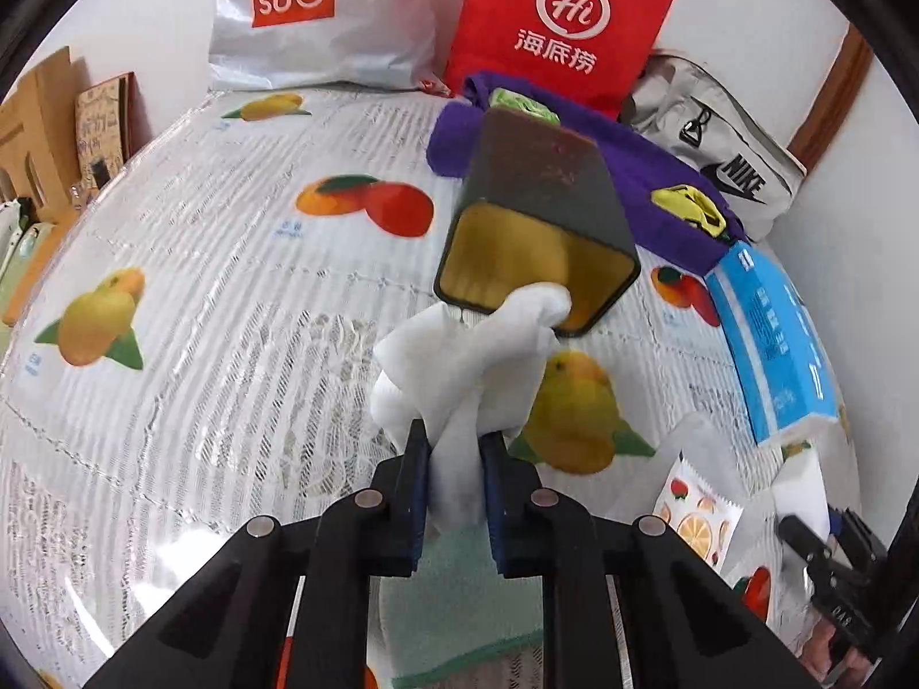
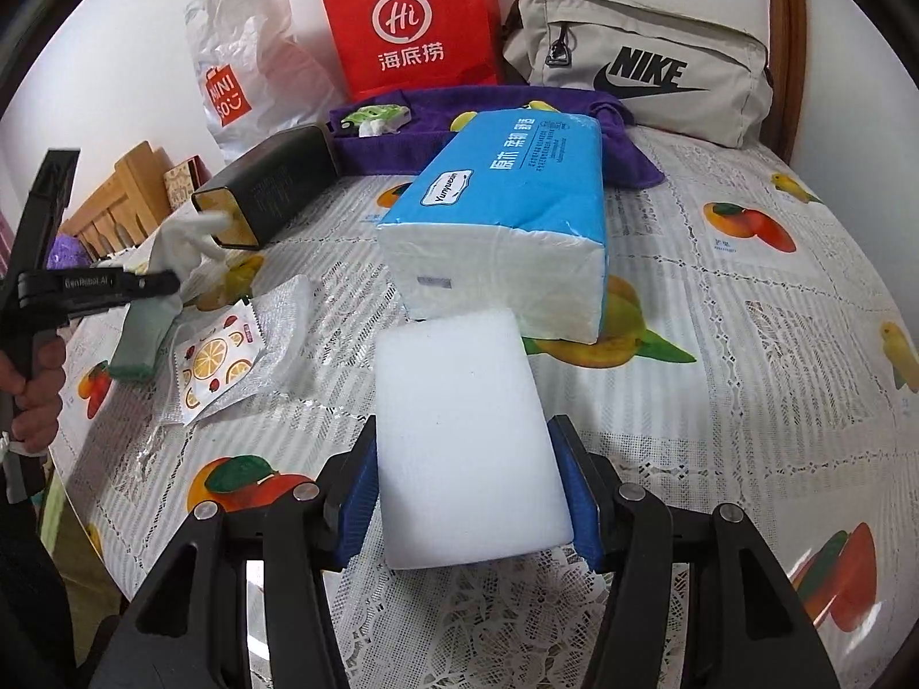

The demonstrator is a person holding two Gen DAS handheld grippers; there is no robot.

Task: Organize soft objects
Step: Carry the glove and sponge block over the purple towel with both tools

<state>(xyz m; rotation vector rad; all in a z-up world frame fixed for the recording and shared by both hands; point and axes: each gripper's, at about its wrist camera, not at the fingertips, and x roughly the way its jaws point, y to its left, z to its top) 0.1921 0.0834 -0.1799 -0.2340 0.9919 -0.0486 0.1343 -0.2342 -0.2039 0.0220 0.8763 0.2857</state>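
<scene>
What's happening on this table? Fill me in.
A person holds a claw in each hand. The left claw is shut on a crumpled white tissue, whose far end reaches the mouth of a dark box lying on its side. The right claw is shut on a white foam block in front of a blue tissue pack.

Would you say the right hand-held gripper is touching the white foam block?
Touching. The right wrist view shows the right hand-held gripper with a blue pad pressed against each side of the foam block, no gap visible.
</scene>
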